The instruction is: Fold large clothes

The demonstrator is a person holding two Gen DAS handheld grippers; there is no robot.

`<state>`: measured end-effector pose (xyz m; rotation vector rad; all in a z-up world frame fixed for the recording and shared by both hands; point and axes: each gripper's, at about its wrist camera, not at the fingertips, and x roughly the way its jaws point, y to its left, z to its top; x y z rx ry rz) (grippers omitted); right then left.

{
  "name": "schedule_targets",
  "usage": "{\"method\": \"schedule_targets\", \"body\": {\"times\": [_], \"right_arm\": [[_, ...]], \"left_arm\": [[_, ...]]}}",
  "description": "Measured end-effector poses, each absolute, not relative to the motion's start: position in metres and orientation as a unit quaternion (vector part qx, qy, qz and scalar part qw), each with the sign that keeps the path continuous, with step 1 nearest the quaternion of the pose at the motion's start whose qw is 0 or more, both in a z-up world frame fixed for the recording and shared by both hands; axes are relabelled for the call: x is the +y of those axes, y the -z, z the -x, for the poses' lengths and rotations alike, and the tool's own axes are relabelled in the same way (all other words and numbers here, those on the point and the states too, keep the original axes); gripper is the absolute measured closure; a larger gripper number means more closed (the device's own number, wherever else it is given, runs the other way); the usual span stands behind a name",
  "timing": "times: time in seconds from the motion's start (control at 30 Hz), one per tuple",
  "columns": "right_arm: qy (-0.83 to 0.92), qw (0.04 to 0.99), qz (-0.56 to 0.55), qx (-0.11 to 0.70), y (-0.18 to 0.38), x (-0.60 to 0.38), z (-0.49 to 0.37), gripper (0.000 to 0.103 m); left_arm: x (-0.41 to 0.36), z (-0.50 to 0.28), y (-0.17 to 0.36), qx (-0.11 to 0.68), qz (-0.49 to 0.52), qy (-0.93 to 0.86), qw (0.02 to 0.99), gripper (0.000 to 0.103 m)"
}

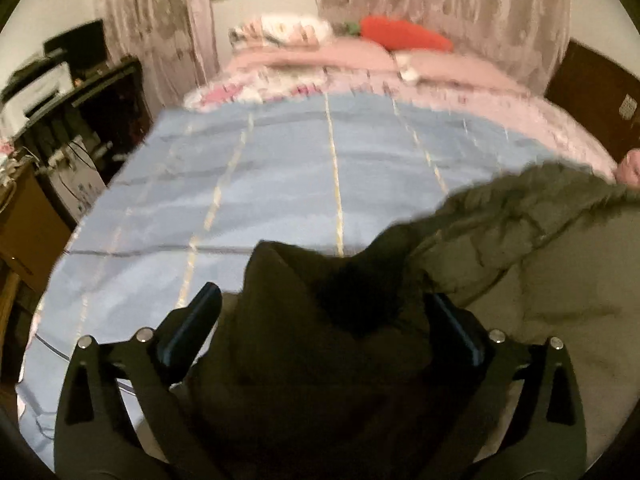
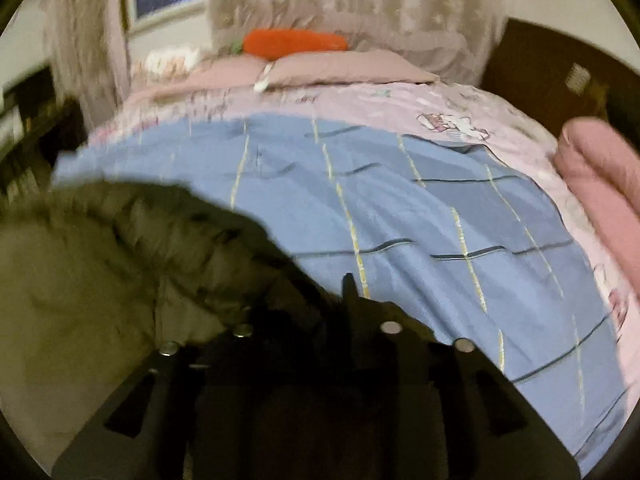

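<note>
1. Left wrist view: your left gripper (image 1: 324, 312) stands with its jaws spread wide, and a dark bunch of the olive coat (image 1: 560, 264) sits between the fingers (image 1: 192, 324). The picture is too dark and blurred to say whether the pads touch the cloth, though nothing looks pinched.
2. In the same view the coat lies on the bed (image 1: 560, 128), over the blue checked sheet (image 1: 280, 184), toward the bed's near right corner. Its fur-trimmed hood edge (image 1: 532, 188) faces the far end of the bed.
3. Right wrist view: your right gripper (image 2: 320, 320) is dark and smeared. Its jaws stand only partly apart, and I cannot tell whether they clamp the coat's fabric, which runs up to them from the left.
4. In that view the coat covers the near left part of the sheet; the rest of the sheet lies bare.
5. At the far end of the bed lie pink pillows (image 2: 344, 66) and an orange carrot-shaped cushion (image 2: 296, 42). A folded pink blanket (image 2: 604, 176) rests at the bed's right edge.
</note>
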<state>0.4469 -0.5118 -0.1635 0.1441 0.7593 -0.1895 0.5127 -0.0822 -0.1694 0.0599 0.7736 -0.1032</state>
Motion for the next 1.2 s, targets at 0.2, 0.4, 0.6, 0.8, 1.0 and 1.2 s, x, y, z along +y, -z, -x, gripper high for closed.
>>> {"method": "schedule_targets", "body": {"times": [0.2, 0.4, 0.6, 0.8, 1.0, 1.2], "right_arm": [[0.063, 0.955, -0.136, 0.256, 0.086, -0.514, -0.408, 0.001], [0.046, 0.962, -0.115, 0.242, 0.058, -0.464, -0.393, 0.001], [0.017, 0.944, -0.109, 0.312, 0.103, -0.421, -0.432, 0.001], [0.023, 0.92, -0.1, 0.379, 0.153, -0.4, -0.483, 0.001], [0.021, 0.923, -0.116, 0.367, 0.2, -0.403, -0.493, 0.001], [0.04, 0.926, -0.082, 0.367, 0.221, -0.392, -0.51, 0.001]], "left_arm": [[-0.086, -0.473, 0.087, 0.27, 0.0, 0.061, 0.961, 0.002], [-0.125, -0.434, 0.058, 0.258, 0.033, 0.115, 0.959, 0.002], [-0.179, -0.444, 0.104, 0.306, -0.011, 0.13, 0.943, 0.002], [-0.192, -0.502, 0.146, 0.354, 0.009, 0.113, 0.928, 0.002], [-0.201, -0.512, 0.19, 0.344, -0.02, 0.123, 0.931, 0.002], [-0.203, -0.532, 0.218, 0.346, -0.014, 0.129, 0.929, 0.002]]}}
